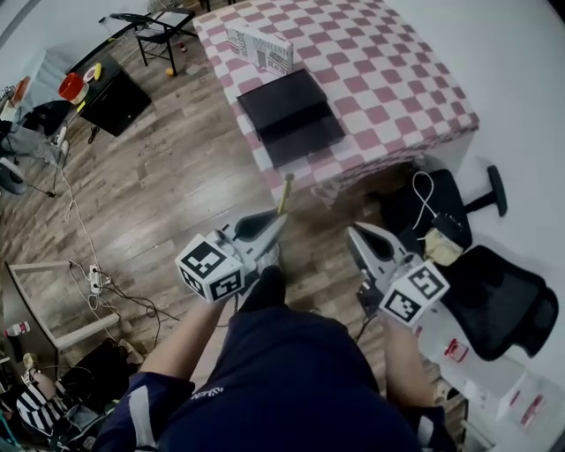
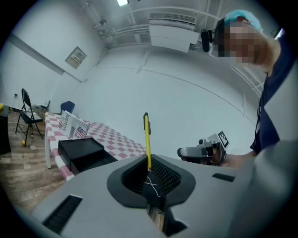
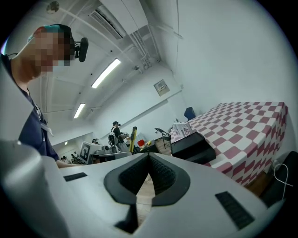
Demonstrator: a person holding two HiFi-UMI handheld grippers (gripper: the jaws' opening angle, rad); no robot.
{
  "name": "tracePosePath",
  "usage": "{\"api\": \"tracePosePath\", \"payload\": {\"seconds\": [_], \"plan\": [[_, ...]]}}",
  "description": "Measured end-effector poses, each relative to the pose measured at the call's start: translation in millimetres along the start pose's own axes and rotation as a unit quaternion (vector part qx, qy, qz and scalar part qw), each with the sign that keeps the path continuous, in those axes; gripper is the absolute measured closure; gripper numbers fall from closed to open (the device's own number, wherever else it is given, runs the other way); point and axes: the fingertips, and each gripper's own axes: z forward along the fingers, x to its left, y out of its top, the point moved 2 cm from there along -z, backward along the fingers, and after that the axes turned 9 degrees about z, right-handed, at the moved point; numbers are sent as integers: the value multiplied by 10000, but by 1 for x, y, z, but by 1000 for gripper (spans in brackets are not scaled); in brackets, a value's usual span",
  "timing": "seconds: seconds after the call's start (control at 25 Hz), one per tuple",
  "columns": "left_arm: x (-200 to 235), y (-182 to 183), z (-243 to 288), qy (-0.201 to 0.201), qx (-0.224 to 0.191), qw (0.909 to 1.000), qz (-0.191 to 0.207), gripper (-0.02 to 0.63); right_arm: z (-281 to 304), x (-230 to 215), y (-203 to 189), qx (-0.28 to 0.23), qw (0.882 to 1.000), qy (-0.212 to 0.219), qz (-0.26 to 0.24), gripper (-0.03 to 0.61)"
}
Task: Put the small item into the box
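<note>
While the person stands on the wood floor (image 1: 177, 168) short of the table (image 1: 388, 79), both tools are held out low in front of them, sitting in the lower middle of the head view.

Left tool (image 1: 278, 219) is pinching a thin yellow pen (image 1: 285, 194). In the left gripper view you can see it clearly: the jaws are pressed onto the lower end and the pen stands nearly straight up out of them, with a dark clip at the top. So the small item is up in the air in that tool, well apart from the table and not in anything.

Right tool (image 1: 353, 231) is just beside the left one, pointing the same way. Its own view shows the jaws pressed together at the tips with nothing between them, just floor showing through the little gap lower down.

The black box (image 1: 291, 115) sits on the table's red and white checkered cloth, upper middle of the head view, close to the table edge nearest the person. It looks like two flat black parts, one overlapping the other, but I can't tell from here which is lid and which is base. Further back on the cloth there's a printed carton (image 1: 259, 46) standing on its own, apart from the box.

Other stuff around: a black office chair (image 1: 503, 300) at lower right and a folding chair (image 1: 159, 26) at the upper left of the frame.
</note>
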Motion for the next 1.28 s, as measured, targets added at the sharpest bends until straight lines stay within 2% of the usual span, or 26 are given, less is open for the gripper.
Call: {"api": "tracePosePath", "payload": {"seconds": [0.2, 0.44, 0.8, 1.28], "plan": [[61, 11, 11, -191, 87, 9998, -23, 569, 53, -11, 28, 50, 9997, -249, 13, 571], [106, 20, 23, -305, 133, 9994, 1, 569, 87, -21, 45, 109, 9990, -426, 49, 571], [143, 17, 60, -316, 357, 9989, 25, 569, 113, -60, 60, 187, 9981, -516, 276, 571], [175, -13, 143, 11, 1122, 9937, 83, 569, 125, -141, 79, 451, 9972, -251, 534, 571]]}}
